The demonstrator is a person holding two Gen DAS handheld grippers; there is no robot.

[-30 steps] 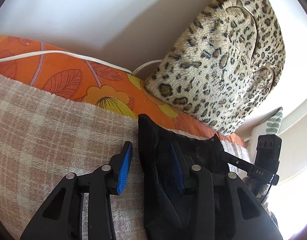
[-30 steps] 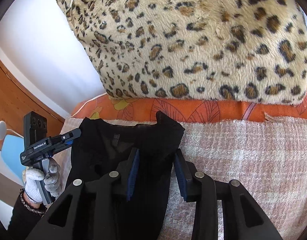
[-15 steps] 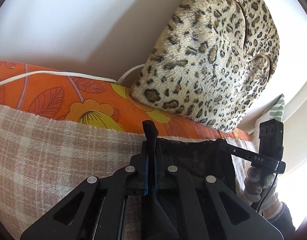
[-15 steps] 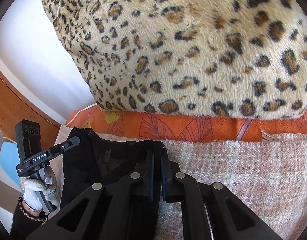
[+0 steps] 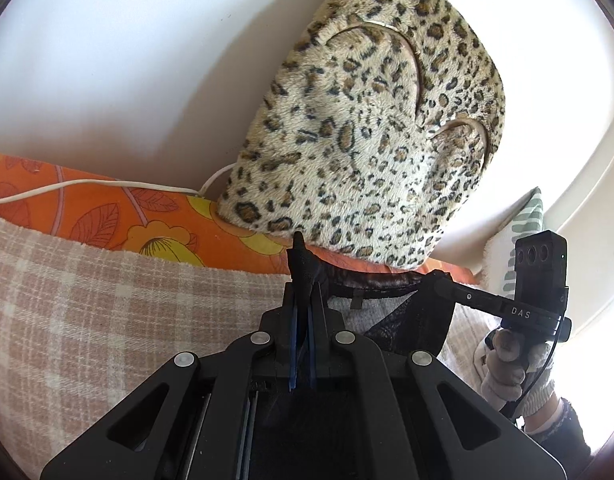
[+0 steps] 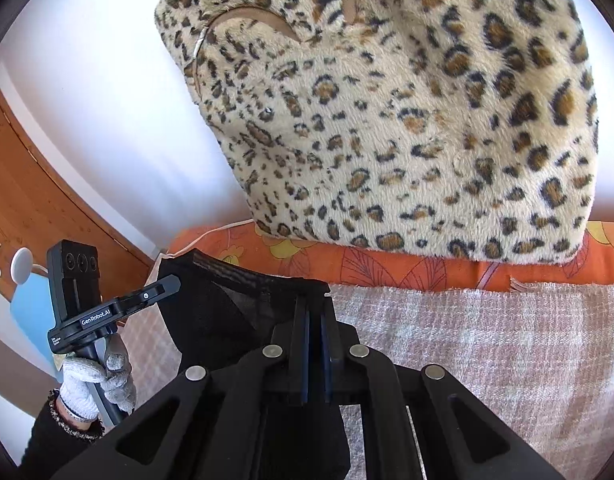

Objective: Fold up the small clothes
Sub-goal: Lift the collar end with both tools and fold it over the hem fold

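A small black garment (image 5: 407, 320) hangs stretched between both grippers above a plaid blanket (image 5: 107, 300). My left gripper (image 5: 303, 292) is shut on one top corner of it, and a tuft of black cloth sticks out past the fingertips. My right gripper (image 6: 315, 308) is shut on the other top corner of the black garment (image 6: 227, 312). Each view shows the other gripper gripped by a gloved hand: the right one (image 5: 443, 280) at the right, the left one (image 6: 171, 280) at the left. The garment's lower part is hidden behind the gripper bodies.
A big leopard-print cushion (image 6: 407, 112) leans on the white wall behind an orange floral sheet (image 5: 127, 216). A white cable (image 5: 87, 186) runs along the sheet. A striped pillow (image 5: 523, 240) lies at the right; a wooden door (image 6: 35, 200) stands at the left.
Both grippers closed on the garment's top corners, then rose, lifting the black garment off the blanket so it now hangs stretched between them.
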